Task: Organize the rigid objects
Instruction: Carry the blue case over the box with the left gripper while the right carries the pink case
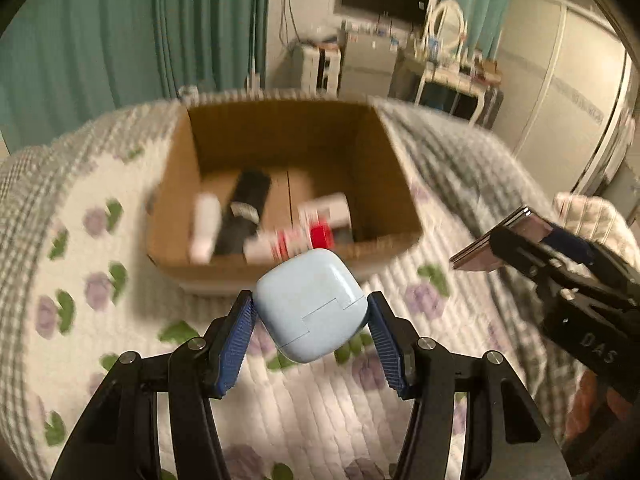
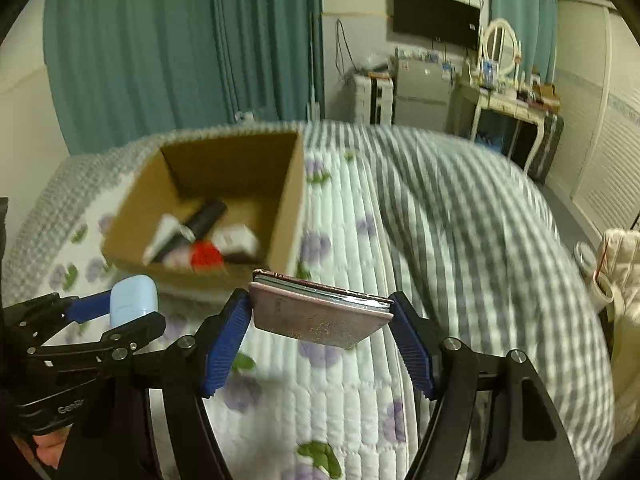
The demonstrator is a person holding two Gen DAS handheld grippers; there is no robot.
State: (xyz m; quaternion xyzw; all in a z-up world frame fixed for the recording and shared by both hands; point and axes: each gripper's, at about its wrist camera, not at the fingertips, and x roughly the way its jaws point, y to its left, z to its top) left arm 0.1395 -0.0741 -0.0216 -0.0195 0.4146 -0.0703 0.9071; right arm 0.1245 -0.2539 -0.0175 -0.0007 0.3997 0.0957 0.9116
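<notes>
At the centre of the left view, the left tool (image 1: 311, 314) grips a blue case (image 1: 311, 306) just short of the box (image 1: 400, 168), which already holds several bottles (image 1: 248, 208). The right tool (image 2: 320, 312) clamps a pink compact (image 2: 316, 316) over the bed (image 2: 352, 380). Both likely remain to be dropped in.

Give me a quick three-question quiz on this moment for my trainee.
1. True or false: the left gripper holds the blue case.
2. What does the right gripper carry? A) a red cap B) a flat pink case C) nothing
3. Fill in: both grippers are short of the cardboard ____ on the quilt.

Key: 1 true; 2 B; 3 box.
</notes>
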